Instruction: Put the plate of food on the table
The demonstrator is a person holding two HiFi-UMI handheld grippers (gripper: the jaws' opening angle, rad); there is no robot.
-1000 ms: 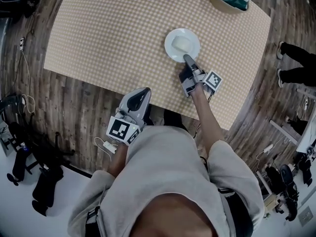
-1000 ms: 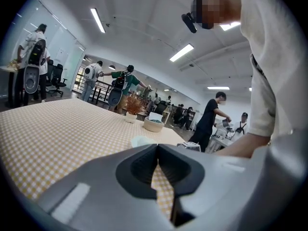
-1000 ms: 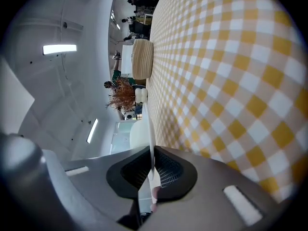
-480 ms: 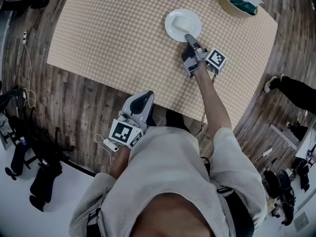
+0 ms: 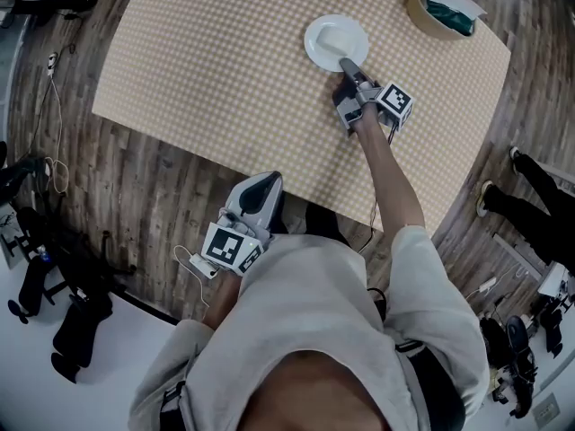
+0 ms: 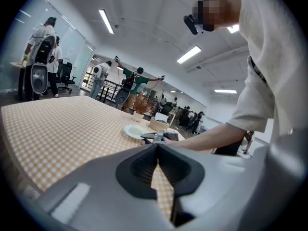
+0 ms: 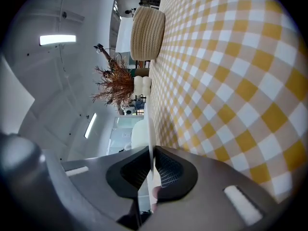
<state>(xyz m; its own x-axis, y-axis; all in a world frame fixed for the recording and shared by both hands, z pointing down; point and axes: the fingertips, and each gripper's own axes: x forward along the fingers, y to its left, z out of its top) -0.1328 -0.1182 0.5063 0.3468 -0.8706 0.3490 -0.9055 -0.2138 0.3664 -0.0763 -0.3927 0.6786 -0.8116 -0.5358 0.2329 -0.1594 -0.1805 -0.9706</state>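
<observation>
My yellow-checked table [image 5: 198, 61] has the round white plate [image 5: 314, 45] toward its far side, with pale food [image 5: 338, 38] on it. My right gripper [image 5: 345, 63] is clamped on the plate's near rim. My left gripper [image 5: 266, 180], jaws pressed together on nothing, hangs off the table's near edge.

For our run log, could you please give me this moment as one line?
right gripper: shut on plate rim | plate: over checkered table, food on it | left gripper: shut, empty, off table
</observation>
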